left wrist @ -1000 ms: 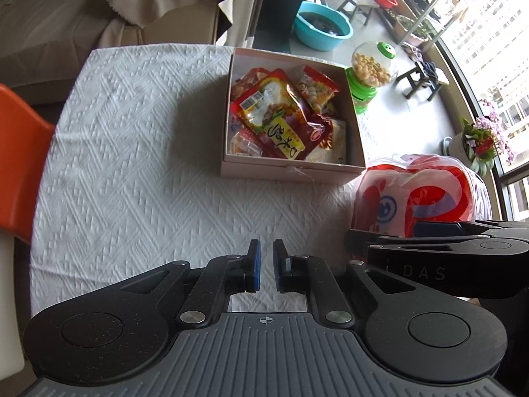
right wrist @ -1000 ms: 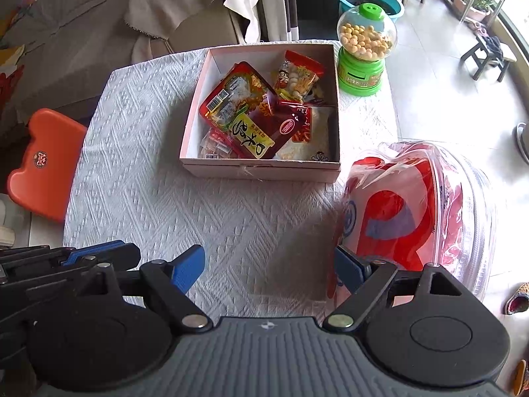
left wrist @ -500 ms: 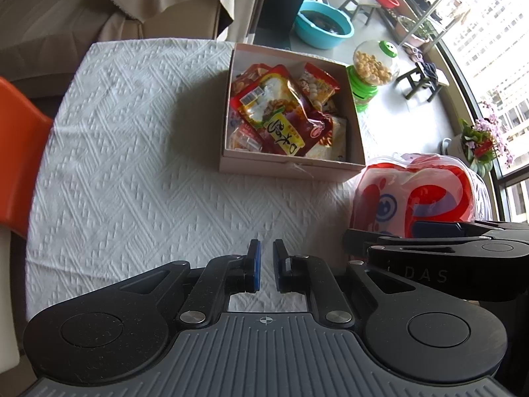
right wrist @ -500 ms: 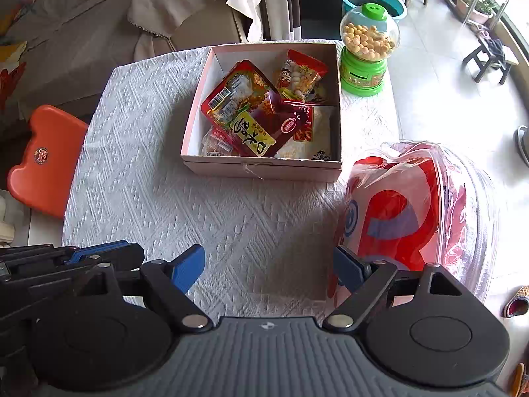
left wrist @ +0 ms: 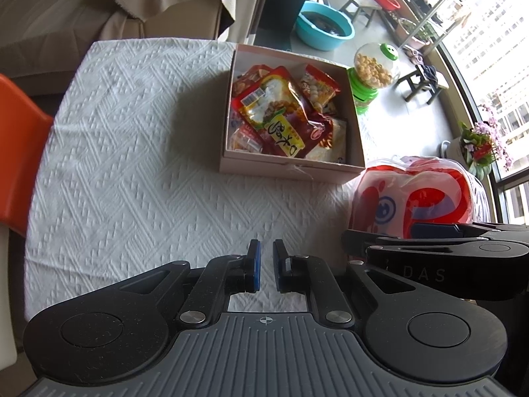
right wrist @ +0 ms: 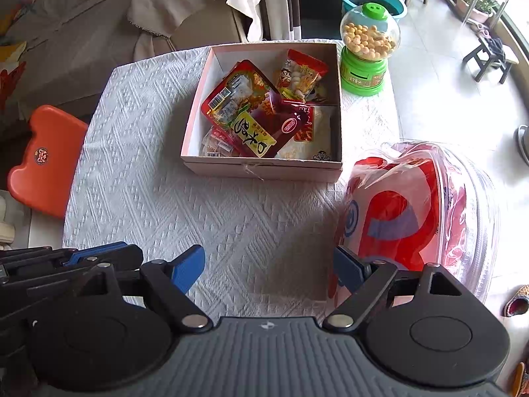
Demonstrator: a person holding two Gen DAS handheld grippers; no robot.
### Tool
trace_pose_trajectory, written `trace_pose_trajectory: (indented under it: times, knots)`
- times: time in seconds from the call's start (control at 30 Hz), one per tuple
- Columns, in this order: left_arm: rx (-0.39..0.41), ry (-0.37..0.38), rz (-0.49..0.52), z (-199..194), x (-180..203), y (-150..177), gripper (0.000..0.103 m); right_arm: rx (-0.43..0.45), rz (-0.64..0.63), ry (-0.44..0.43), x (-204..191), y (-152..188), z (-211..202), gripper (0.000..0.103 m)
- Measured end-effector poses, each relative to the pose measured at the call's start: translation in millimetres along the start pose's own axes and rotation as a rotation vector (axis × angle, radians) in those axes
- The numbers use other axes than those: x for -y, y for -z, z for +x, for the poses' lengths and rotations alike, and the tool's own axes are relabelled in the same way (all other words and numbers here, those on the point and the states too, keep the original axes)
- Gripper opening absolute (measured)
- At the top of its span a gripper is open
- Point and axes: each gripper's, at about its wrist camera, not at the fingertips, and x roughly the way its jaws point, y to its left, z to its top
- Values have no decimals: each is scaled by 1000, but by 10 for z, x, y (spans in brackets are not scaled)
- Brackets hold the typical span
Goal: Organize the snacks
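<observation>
Both grippers have drawn slightly back from the box. Left gripper (left wrist: 266,269): nearly closed, empty. Right gripper (right wrist: 269,269): spread wide, empty, beside red bag (right wrist: 413,208). Beyond, snack packets (right wrist: 261,112) fill the box (right wrist: 264,168).

The left claw (left wrist: 266,270) is nearly closed and seemingly empty, while the right claw (right wrist: 269,273) gapes wide.

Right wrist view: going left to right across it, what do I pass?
Orange chair → white tablecloth → snack box → green candy dispenser → clear red-printed bag.
</observation>
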Motion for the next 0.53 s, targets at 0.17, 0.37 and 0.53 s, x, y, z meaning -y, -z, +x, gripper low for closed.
trace_pose_trajectory:
  times: [0.17,0.37,0.53]
  knots:
    - [5,1,-4,10,-7,-36,11,-7,-4,-4,-1,-1,23,85]
    - [8,13,0,34,6,-63,10,-11,-3,-7,8,-22,30,85]
    - [42,24,19,29,10,-58,10,-9,0,-7,25,-42,20,85]
